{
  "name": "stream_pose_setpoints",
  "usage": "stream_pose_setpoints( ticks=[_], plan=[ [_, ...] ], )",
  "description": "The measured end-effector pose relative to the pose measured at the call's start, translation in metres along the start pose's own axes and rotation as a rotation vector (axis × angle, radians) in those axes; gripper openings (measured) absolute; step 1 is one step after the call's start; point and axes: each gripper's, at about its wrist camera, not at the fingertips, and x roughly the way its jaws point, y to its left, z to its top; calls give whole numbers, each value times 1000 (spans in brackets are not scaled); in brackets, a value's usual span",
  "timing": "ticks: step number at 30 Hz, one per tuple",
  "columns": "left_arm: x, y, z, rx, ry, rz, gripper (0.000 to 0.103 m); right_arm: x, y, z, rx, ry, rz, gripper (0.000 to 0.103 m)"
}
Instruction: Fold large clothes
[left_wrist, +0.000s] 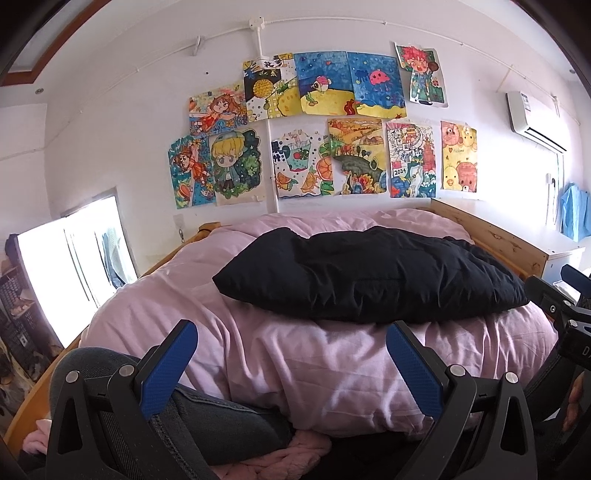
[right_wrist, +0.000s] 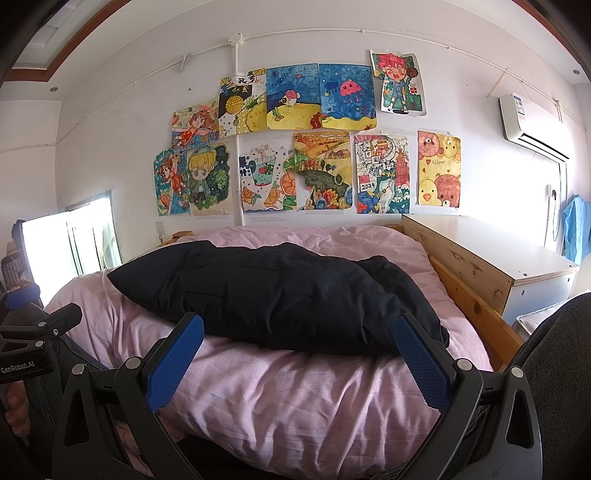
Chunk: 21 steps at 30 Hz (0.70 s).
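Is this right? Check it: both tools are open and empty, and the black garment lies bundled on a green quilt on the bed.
One thing is wrong: the quilt is pink, not green, as the right wrist view shows. The rest holds: the black garment lies bundled on it, and both the left tool and the right tool are open and empty.
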Motion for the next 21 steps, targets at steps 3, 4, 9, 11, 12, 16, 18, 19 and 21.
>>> stream_pose_setpoints(
  ticks=[3, 4, 9, 11, 12, 16, 18, 19, 21],
  plan=[
    [0, 0, 0, -1, -2, 0, 103, 0, 0, 0, 0, -1, 0, 102],
    [-1, -1, -1, 0, -1, 1, 103, 0, 0, 0, 1, -1, 0, 102],
    [0, 2, 0, 1, -5, 2, 103, 0, 1, 0, 1, 0, -1, 102],
    [0, 1, 0, 2, -5, 2, 103, 0, 1, 0, 1, -1, -1, 102],
    [1, 2, 0, 2, -5, 2, 103, 0, 1, 0, 1, 0, -1, 102],
    [0, 0, -1, 2, -4, 3, 103, 0, 1, 0, 1, 0, -1, 102],
    [0, 1, -1, 2, -4, 2, 103, 0, 1, 0, 2, 0, -1, 102],
    [0, 1, -1, 2, -3, 3, 103, 0, 1, 0, 2, 0, -1, 102],
    [1, 2, 0, 2, 0, 6, 103, 0, 1, -1, 2, 0, -1, 102]
  ],
)
